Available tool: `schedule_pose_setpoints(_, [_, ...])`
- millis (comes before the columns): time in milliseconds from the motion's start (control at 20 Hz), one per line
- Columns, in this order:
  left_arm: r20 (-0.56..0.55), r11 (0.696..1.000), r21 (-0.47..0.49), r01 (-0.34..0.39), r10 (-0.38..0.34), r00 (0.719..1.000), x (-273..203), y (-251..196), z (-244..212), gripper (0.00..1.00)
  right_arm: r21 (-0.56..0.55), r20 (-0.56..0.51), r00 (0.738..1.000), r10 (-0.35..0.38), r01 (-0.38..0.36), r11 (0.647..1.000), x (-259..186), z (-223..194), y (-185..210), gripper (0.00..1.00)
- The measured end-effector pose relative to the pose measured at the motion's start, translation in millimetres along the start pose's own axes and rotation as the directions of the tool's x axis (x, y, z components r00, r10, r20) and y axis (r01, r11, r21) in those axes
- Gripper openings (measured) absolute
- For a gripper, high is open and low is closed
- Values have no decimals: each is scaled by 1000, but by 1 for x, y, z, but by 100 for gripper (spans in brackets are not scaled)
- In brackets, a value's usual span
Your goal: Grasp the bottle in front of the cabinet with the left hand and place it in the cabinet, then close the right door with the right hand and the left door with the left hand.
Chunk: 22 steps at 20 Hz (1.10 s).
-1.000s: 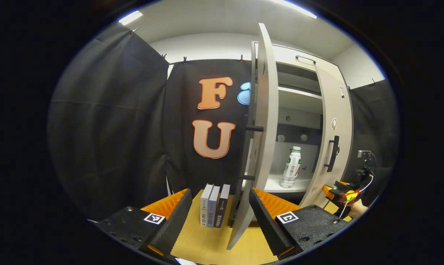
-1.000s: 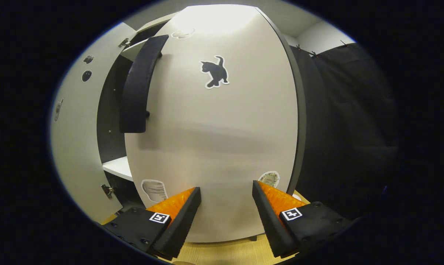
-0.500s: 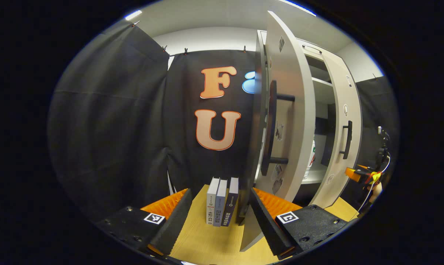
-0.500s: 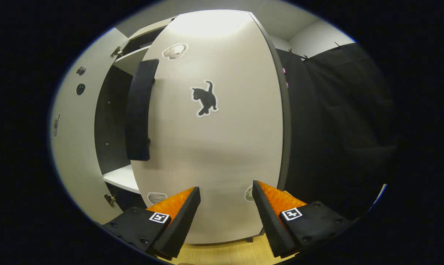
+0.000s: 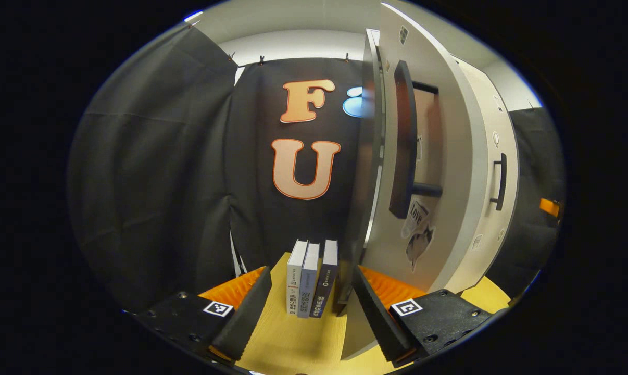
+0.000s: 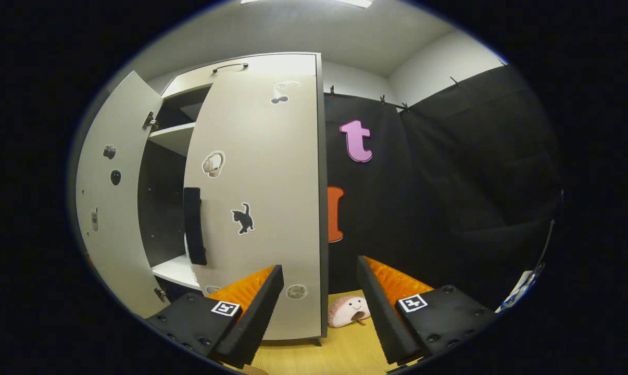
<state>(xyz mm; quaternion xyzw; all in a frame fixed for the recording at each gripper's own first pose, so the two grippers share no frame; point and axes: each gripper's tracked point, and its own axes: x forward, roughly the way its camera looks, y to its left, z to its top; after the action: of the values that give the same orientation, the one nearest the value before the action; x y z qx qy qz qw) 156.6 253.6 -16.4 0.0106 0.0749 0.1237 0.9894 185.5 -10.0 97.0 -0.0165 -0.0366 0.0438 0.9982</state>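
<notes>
The pale cabinet's left door, with a long dark handle and stickers, stands close in the left gripper view. It is swung most of the way toward the right door. My left gripper is open, and the door's lower corner lies just inside its right finger. In the right gripper view the right door with its dark handle is nearly shut, and the left door angles outward. My right gripper is open, back from the door. The doors hide the bottle.
Three upright books stand on the wooden tabletop left of the cabinet. A small plush toy lies on the table right of the cabinet. A white shelf shows through the gap. Black cloth walls surround the booth.
The left door has swung from edge-on toward shut, covering the bottle and shelf. My right gripper has pulled back from the right door, which now stands almost shut.
</notes>
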Motion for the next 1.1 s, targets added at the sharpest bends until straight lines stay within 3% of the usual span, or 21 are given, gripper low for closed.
schedule_pose_setpoints(400, [-20, 999, 30, 24, -23, 1000, -11, -9, -15, 95, -6, -12, 999, 42, -42, 999, -28, 5, 4, 94])
schedule_pose_setpoints(1100, [-29, 998, 61, 32, -30, 999, -19, -39, -19, 94, 8, 30, 999, 44, -44, 999, -51, 17, -10, 94])
